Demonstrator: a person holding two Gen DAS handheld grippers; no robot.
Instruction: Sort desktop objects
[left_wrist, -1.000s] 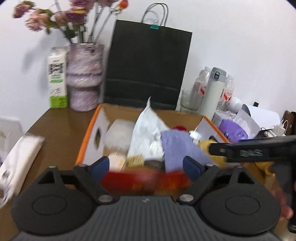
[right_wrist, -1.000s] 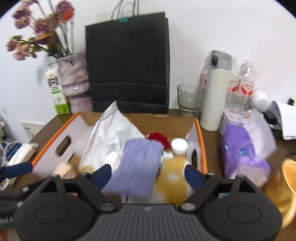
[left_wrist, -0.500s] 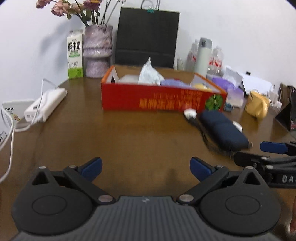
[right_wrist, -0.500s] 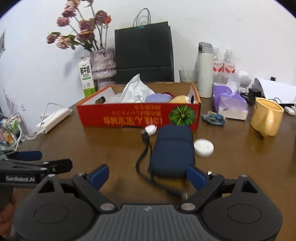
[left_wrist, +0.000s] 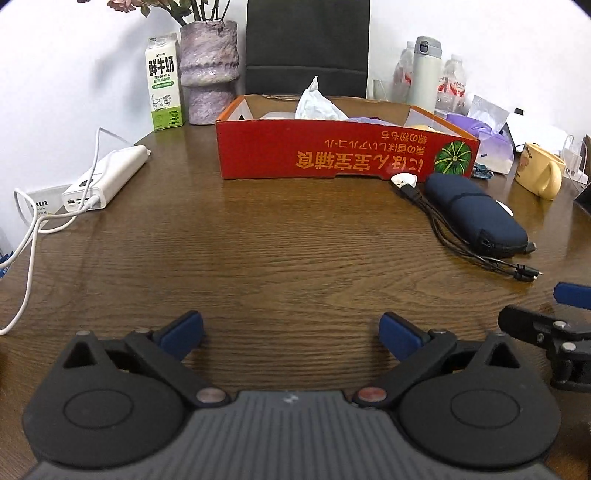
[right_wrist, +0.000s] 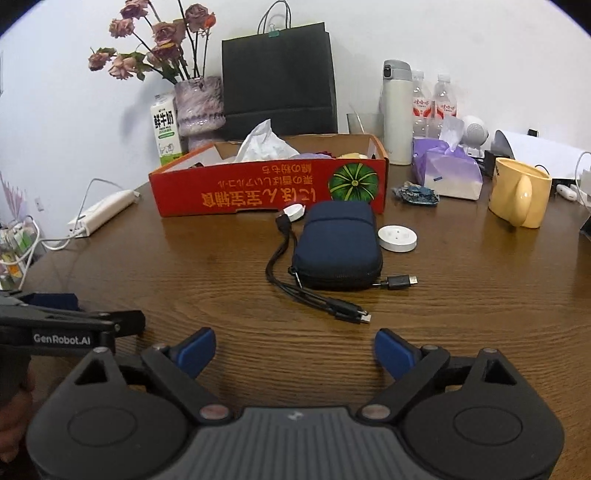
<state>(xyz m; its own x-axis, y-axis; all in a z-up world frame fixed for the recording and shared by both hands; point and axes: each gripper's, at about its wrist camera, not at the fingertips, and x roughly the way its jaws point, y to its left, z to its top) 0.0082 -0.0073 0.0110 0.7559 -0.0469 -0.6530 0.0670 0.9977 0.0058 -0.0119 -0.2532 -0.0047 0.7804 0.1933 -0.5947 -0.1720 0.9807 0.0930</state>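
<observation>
A red cardboard box (left_wrist: 343, 155) stands at the middle of the brown table (left_wrist: 277, 251), filled with a white crumpled bag, a purple cloth and other items. In front of its right end lie a navy zip pouch (right_wrist: 338, 247), a black multi-plug cable (right_wrist: 295, 288), a small white puck (right_wrist: 293, 212) and a white round disc (right_wrist: 398, 238). My left gripper (left_wrist: 291, 330) is open and empty, low over bare wood well short of the box. My right gripper (right_wrist: 295, 347) is open and empty too, just short of the cable ends.
A yellow mug (right_wrist: 517, 195), a purple tissue pack (right_wrist: 447, 170) and a crumpled blue wrapper (right_wrist: 417, 194) sit right of the box. At the left is a white power bank (left_wrist: 107, 177) with its cable. Milk carton (left_wrist: 164, 81), vase (left_wrist: 210, 70), black bag (right_wrist: 279, 77) and flask (right_wrist: 397, 110) line the back.
Both grippers have pulled back from over the box and sunk to the near side of the table, with little motion since half a second ago. Both stayed empty.
</observation>
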